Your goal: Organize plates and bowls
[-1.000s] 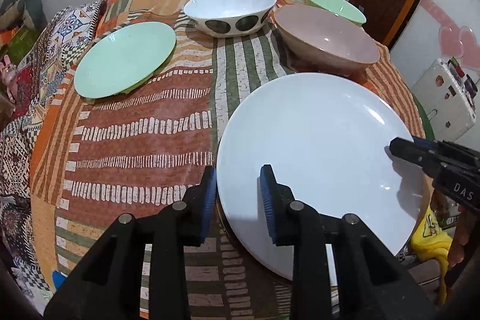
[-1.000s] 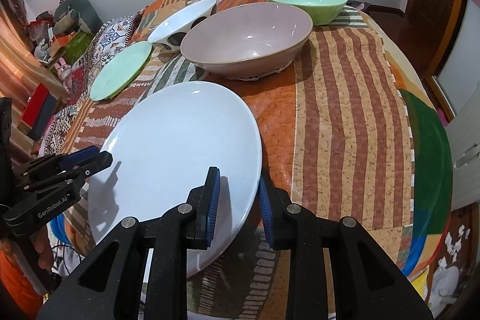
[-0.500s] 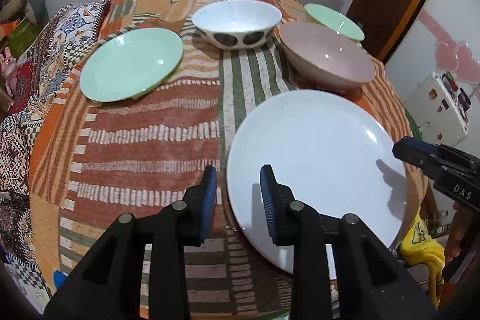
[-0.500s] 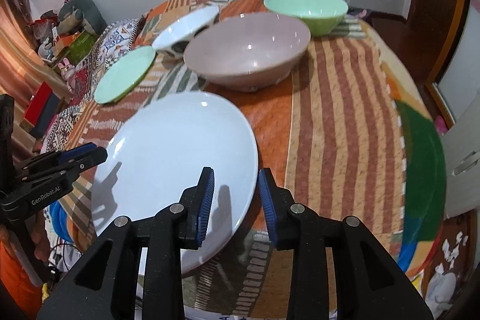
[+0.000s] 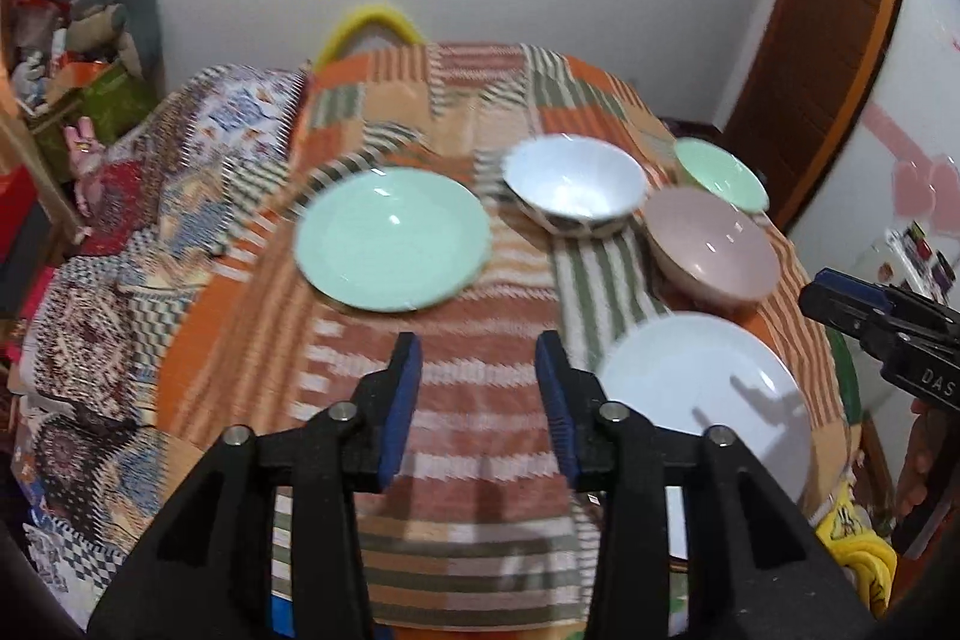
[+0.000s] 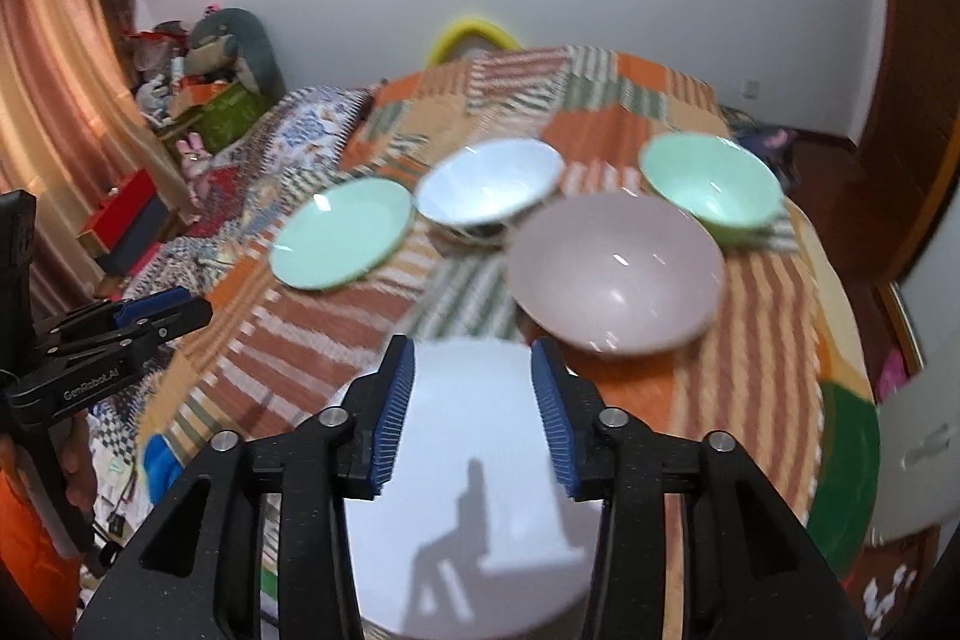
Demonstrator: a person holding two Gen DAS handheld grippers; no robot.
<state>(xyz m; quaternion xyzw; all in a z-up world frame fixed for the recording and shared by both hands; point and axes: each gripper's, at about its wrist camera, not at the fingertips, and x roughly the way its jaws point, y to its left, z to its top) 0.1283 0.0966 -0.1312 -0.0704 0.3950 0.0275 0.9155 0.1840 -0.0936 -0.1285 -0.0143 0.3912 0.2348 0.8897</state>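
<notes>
A large white plate (image 5: 702, 400) lies flat at the near edge of the patchwork-covered table (image 5: 468, 376); it also shows in the right wrist view (image 6: 474, 466). Behind it stand a pink bowl (image 5: 711, 247) (image 6: 615, 271), a white bowl (image 5: 570, 184) (image 6: 489, 187), a green bowl (image 5: 720, 172) (image 6: 711, 187) and a green plate (image 5: 390, 235) (image 6: 342, 232). My left gripper (image 5: 477, 400) is open and empty, above the cloth left of the white plate. My right gripper (image 6: 471, 409) is open and empty, above the white plate's far part.
A yellow chair back (image 5: 369, 28) stands behind the table. Boxes and soft toys (image 6: 204, 70) pile up at the left wall. A wooden door (image 5: 828, 40) is at the right. The table's edge runs just below both grippers.
Both grippers have opened wide, let go of the white plate and pulled up and back. The plate now lies on the table. The left gripper has shifted left, off the plate.
</notes>
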